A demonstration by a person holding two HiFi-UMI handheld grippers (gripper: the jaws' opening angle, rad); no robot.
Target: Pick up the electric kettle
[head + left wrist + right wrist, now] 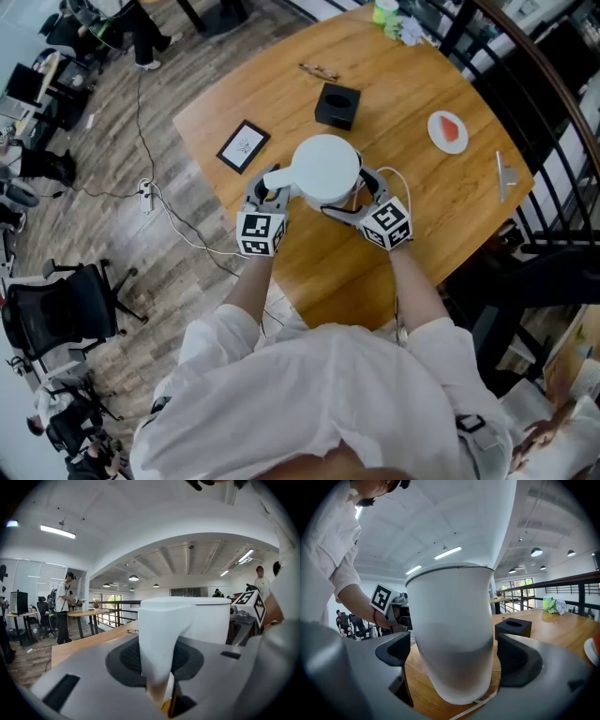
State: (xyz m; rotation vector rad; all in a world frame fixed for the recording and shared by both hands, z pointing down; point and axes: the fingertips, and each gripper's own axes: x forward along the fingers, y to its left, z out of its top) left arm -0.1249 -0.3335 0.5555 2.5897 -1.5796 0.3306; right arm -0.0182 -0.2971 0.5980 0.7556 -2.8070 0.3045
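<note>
Left hand-held gripper [268, 193] clamped on kettle [325, 167] handle [157, 639]; right hand-held gripper [454, 660] jaws apart around kettle body, on counter [450, 211].

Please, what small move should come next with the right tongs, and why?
Probably close the right tongs onto the electric kettle: its body stands between the open jaws with gaps on both sides, while the left tongs clamp the handle.

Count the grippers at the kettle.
2. The left gripper is clamped on the handle of the kettle; the right gripper straddles its body with open jaws. Neither is hidden.
</note>
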